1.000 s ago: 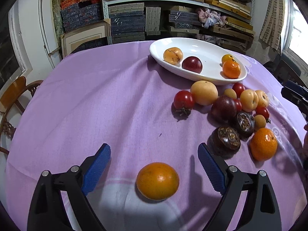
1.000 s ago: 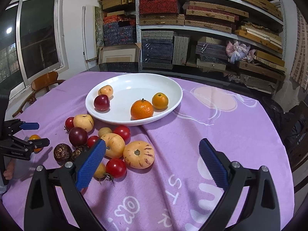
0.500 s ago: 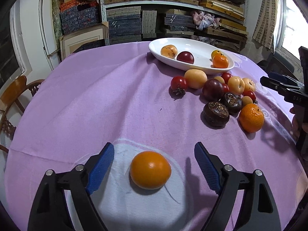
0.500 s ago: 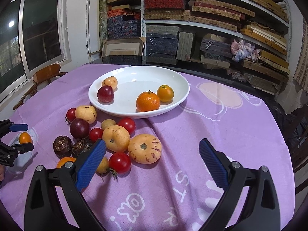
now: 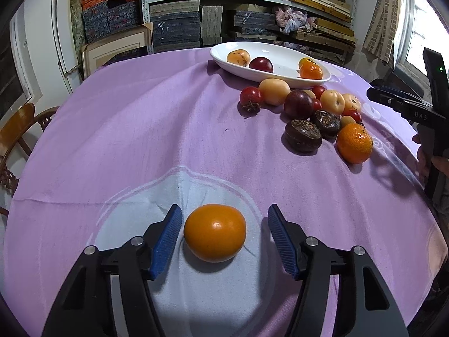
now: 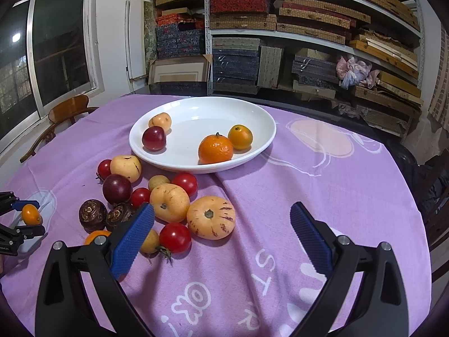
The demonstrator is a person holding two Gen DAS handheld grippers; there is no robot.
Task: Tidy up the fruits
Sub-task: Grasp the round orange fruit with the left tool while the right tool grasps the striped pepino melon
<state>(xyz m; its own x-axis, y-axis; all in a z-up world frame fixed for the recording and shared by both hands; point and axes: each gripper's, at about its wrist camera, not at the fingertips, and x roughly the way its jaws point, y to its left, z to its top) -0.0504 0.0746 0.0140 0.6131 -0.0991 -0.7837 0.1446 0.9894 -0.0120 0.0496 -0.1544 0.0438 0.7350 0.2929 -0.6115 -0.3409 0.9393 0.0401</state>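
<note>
We count four fruits in the white oval ceramic plate (image 6: 261, 143) at twelve o'clock, a dozen-odd loose beside it, and our left gripper (image 5: 221, 234), jaws just closing but not yet touching, brackets a smooth glossy orange round fruit (image 5: 214, 232); right gripper (image 6: 221, 233) gapes empty.

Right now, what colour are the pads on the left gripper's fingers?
Blue, ribbed pads on black fingers; clearest in the left wrist view.
</note>
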